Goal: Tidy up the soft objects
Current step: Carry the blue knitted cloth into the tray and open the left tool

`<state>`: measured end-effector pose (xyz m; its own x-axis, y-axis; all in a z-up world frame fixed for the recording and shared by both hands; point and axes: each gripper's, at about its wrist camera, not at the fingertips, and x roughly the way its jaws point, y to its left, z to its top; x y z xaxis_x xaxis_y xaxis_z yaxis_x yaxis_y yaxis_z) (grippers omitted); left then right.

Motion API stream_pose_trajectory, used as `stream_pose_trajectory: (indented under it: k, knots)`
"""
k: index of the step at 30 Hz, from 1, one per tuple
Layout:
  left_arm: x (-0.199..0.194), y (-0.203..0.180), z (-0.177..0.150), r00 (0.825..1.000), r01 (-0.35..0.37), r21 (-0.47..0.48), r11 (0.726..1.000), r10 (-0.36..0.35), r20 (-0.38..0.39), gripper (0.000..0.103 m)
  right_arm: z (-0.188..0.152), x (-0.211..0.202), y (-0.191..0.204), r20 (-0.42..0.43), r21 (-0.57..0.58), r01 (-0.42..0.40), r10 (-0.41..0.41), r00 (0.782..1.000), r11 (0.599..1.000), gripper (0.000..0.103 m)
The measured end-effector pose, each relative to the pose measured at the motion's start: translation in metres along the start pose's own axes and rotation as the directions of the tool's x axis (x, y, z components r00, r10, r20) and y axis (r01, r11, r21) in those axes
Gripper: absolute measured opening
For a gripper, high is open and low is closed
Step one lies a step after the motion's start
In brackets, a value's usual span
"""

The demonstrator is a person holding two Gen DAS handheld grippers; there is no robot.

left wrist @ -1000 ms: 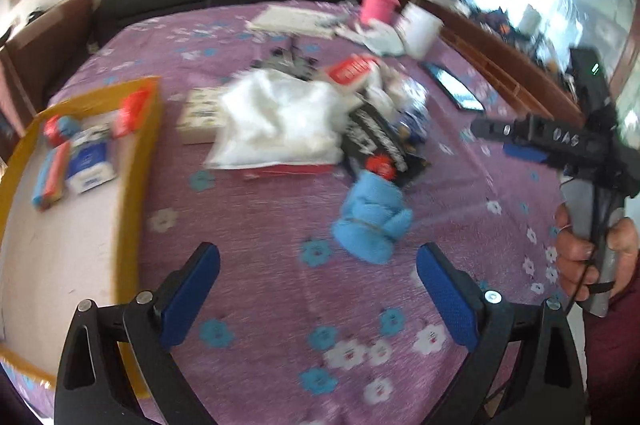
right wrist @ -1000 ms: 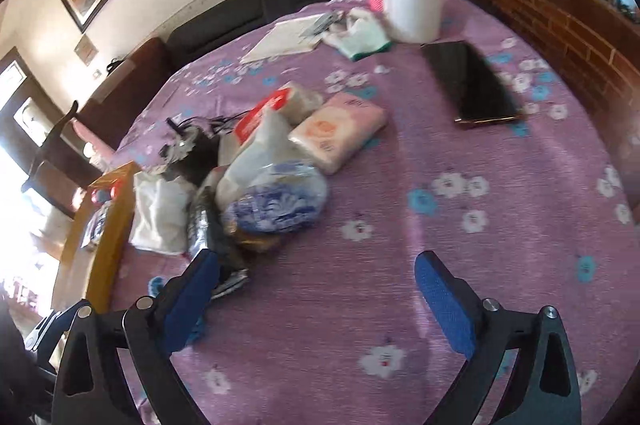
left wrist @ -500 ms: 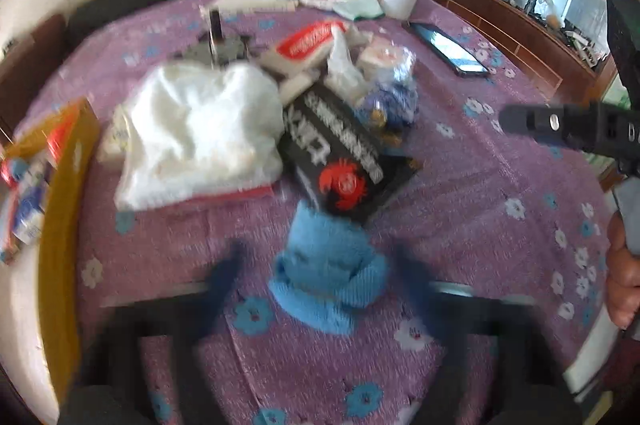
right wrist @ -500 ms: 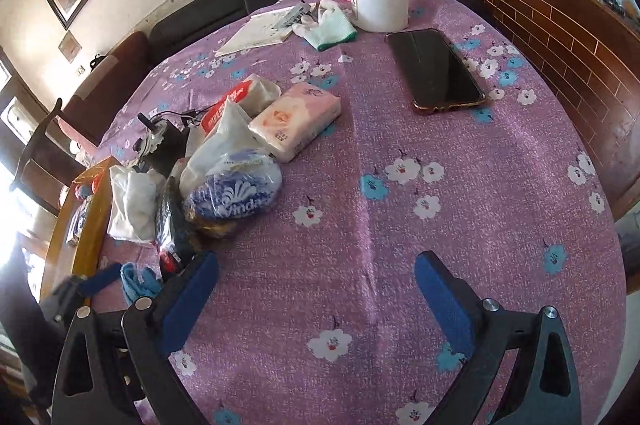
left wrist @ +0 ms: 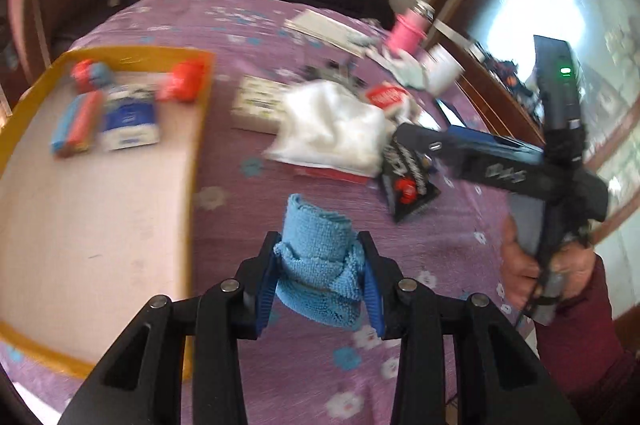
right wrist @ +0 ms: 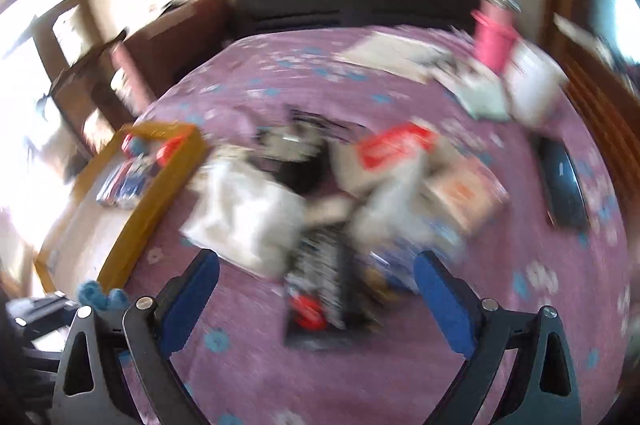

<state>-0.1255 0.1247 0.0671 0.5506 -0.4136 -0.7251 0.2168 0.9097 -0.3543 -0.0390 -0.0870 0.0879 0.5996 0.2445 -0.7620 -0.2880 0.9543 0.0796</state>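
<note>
My left hand-held gripper [left wrist: 320,265] has its blue pads pressed in from both sides on a rolled blue cloth [left wrist: 318,257], which stands up between the fingers and is carried off the surface. My right hand-held gripper [right wrist: 316,289] points forward with its jaws spread wide and nothing between the pads. In the left wrist view my right hand [left wrist: 548,269] wraps the grip of that gripper, a dark red sleeve at the wrist.
</note>
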Motion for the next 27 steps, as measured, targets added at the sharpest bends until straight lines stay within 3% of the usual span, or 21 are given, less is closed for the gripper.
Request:
stream_pose_trajectory:
  k: [5,7,8,9,11,19,27]
  knots:
    - [-0.029,0.038,-0.006,0.998,-0.039,-0.081,0.996,0.043,0.043,0.037,0.016,0.04,0.055,-0.001,-0.234,0.108,-0.112,0.994,0.966,0.09]
    - [-0.037,0.054,-0.009,0.997,-0.057,-0.112,0.992,0.063,0.055,0.037,0.017,0.053,0.065,-0.008,-0.288,0.14,-0.149,0.989,0.947,0.079]
    - [-0.041,0.061,-0.01,0.996,-0.063,-0.124,0.99,0.071,0.059,0.037,0.016,0.06,0.068,-0.023,-0.306,0.16,-0.175,0.984,0.938,0.057]
    - [-0.046,0.069,-0.012,0.995,-0.073,-0.14,0.987,0.082,0.064,0.037,0.016,0.063,0.067,-0.036,-0.306,0.171,-0.191,0.981,0.937,0.026]
    - [-0.055,0.081,-0.015,0.993,-0.08,-0.164,0.983,0.094,0.075,0.037,0.016,0.062,0.059,-0.056,-0.258,0.168,-0.188,0.981,0.951,0.009]
    - [-0.072,0.114,-0.007,0.987,-0.091,-0.216,0.972,0.116,0.107,0.037,0.03,0.006,0.024,0.016,-0.056,0.118,-0.117,0.993,0.991,0.005]
    - [-0.064,0.154,0.03,0.973,-0.216,-0.213,0.953,0.228,0.034,0.037,0.043,-0.02,0.042,0.061,-0.044,0.036,-0.033,0.998,0.998,0.008]
